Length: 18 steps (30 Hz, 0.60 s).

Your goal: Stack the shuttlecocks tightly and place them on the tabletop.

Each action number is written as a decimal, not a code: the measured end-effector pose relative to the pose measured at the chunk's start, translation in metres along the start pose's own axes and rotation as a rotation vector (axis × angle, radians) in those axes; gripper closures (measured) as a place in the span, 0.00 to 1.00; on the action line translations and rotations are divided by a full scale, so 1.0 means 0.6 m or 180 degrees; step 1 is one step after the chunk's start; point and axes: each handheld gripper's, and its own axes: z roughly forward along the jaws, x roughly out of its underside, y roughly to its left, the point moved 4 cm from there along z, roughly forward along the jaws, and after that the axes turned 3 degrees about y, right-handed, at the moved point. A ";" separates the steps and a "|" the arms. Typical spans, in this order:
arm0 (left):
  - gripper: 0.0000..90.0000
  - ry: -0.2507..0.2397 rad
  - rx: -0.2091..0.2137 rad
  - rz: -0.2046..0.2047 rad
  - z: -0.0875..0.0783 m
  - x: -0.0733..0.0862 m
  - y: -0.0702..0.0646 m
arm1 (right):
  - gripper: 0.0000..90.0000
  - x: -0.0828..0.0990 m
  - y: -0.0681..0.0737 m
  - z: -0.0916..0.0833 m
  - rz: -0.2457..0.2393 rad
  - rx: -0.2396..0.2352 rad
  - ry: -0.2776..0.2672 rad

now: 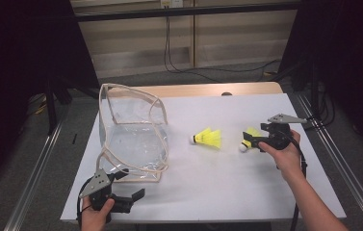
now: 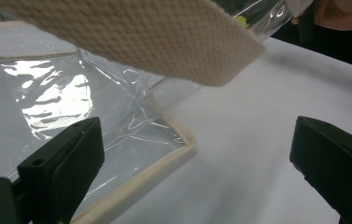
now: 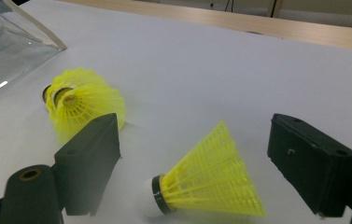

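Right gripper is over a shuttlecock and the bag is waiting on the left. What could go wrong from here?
The near shuttlecock lies on its side between the open right gripper; closing on its mesh skirt may crush it or squirt it away. The second shuttlecock lies close and could get knocked. The clear bag is floppy; its strap droops over the open left gripper and could snag.

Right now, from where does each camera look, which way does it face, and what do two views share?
High view: above the person's side, looking forward and down on the table; both forearms, hands and grippers show.
Left gripper view: low along its open jaws, facing the clear bag.
Right gripper view: low along its open jaws; near shuttlecock lies between them, untouched.
Shared: high and right views show the far shuttlecock.
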 end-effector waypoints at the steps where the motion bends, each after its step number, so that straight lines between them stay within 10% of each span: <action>1: 0.04 -0.0002 0.0001 -0.0002 0.000 0.000 0.000 | 0.19 0.002 -0.003 0.002 0.0021 -0.0001 0.0020; 18: 0.04 -0.0002 0.0002 0.0004 0.001 0.000 0.000 | 0.43 0.043 -0.016 0.009 0.0129 -0.0176 0.0191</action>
